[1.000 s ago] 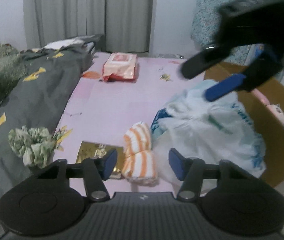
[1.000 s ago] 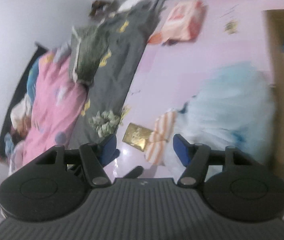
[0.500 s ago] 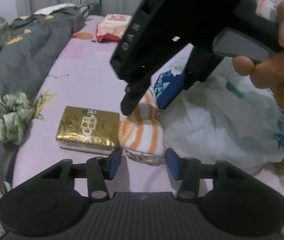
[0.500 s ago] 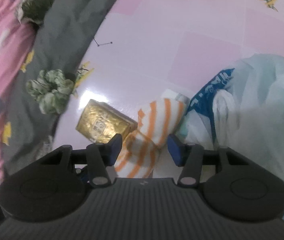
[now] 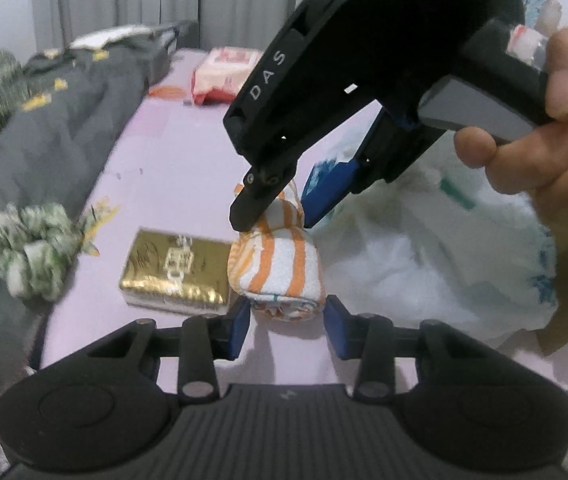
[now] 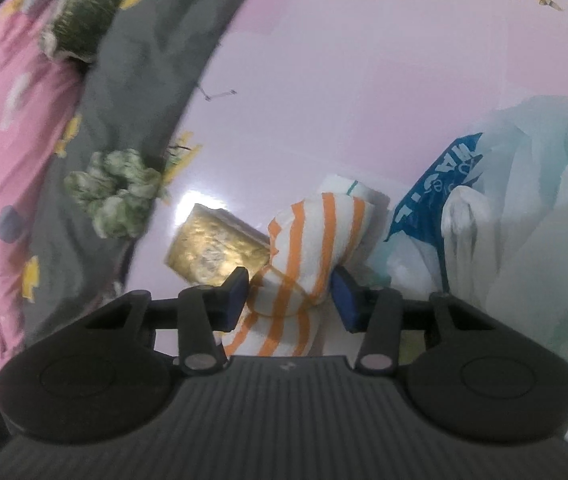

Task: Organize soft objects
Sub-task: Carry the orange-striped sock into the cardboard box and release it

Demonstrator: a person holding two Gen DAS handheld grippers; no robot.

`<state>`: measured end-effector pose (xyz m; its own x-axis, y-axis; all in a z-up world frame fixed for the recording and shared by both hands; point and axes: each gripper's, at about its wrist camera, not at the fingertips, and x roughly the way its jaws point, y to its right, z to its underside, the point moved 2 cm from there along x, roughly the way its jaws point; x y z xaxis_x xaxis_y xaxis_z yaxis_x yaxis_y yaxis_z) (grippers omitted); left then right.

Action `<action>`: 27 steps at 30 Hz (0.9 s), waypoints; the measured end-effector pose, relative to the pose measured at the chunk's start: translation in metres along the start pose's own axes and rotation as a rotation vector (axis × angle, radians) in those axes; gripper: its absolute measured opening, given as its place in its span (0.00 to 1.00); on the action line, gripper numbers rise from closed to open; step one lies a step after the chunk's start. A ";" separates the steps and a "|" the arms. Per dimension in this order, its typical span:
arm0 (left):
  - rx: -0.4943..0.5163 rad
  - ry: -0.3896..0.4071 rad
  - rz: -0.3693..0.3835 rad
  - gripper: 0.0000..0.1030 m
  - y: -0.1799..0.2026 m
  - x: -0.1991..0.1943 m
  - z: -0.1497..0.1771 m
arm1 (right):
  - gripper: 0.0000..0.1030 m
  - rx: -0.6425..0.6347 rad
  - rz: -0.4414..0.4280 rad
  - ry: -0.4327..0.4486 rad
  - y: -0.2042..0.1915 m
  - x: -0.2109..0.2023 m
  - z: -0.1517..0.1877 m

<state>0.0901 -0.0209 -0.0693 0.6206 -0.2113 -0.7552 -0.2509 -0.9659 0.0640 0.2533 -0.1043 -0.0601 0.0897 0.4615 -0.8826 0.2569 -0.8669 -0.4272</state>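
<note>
The pink floor (image 6: 324,80) runs open and bare beyond the striped towel (image 5: 279,260), toward the far curtain. Left of the towel the grey blanket (image 5: 43,128) ends in a curved edge along the floor, and a green scrunchie (image 5: 23,248) sits on that edge. Right of the towel a crumpled white plastic bag (image 5: 424,272) crowds close, touching or nearly touching it. A gold box (image 5: 175,272) lies flush against the towel's left side.

The towel is a soft roll, white with orange stripes, bent in the middle and lying on the floor. The right gripper (image 6: 290,294) comes down over its far half, its blue pads set narrow and pressing the towel's sides. The left gripper (image 5: 286,326) sits low at the towel's near end, jaws open about as wide as the roll, pads not touching it.
</note>
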 end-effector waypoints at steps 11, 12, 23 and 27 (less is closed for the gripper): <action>0.193 0.176 0.098 0.41 0.078 -0.060 -0.046 | 0.43 0.060 -0.098 0.251 0.037 -0.134 0.034; 0.211 0.184 0.129 0.41 0.091 -0.061 -0.051 | 0.43 0.075 -0.090 0.280 0.048 -0.151 0.041; 0.373 0.097 0.500 0.41 0.240 -0.033 -0.067 | 0.41 0.296 -0.005 0.419 0.183 -0.254 0.140; 0.396 0.013 0.578 0.42 0.277 -0.021 -0.059 | 0.40 0.344 0.016 0.414 0.220 -0.257 0.165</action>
<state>0.0512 -0.2932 0.0026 0.3145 -0.6787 -0.6637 -0.7937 -0.5715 0.2083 0.1276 -0.4448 0.0404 0.4810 0.4227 -0.7681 -0.0716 -0.8542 -0.5150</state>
